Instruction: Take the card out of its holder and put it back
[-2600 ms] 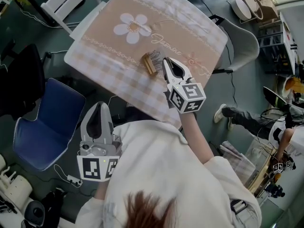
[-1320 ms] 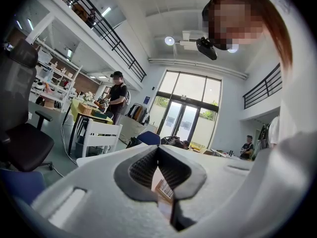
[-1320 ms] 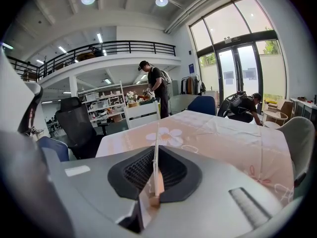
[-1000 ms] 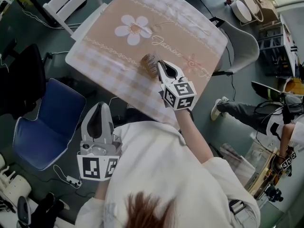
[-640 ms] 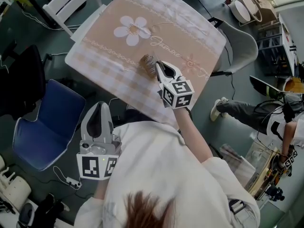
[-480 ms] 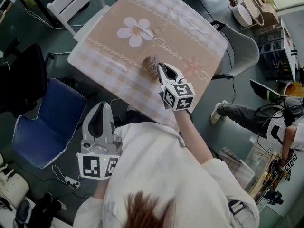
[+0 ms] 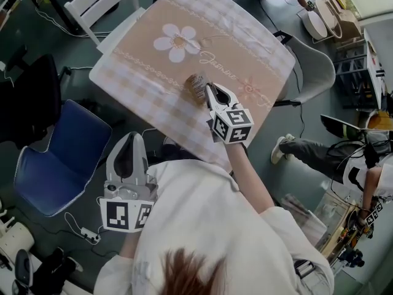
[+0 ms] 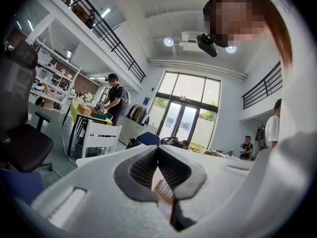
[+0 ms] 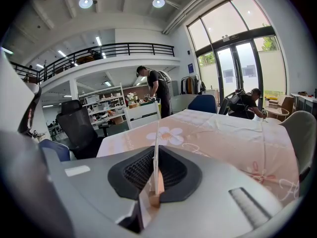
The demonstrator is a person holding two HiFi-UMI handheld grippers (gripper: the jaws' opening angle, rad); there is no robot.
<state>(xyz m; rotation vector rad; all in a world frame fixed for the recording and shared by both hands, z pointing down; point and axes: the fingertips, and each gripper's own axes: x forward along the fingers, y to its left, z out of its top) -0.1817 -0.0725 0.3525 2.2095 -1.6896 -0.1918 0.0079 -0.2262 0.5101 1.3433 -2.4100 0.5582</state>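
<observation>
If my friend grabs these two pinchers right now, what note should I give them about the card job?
Left gripper: shut, nothing in it, held back by the person's body, off the table.
Right gripper: shut on the card, which stands edge-on between its jaws, right at the wooden holder on the tablecloth.
Done: card gripped. I cannot tell whether it has left the holder.
Left to do: lift it clear, slide it back in, let go.
</observation>
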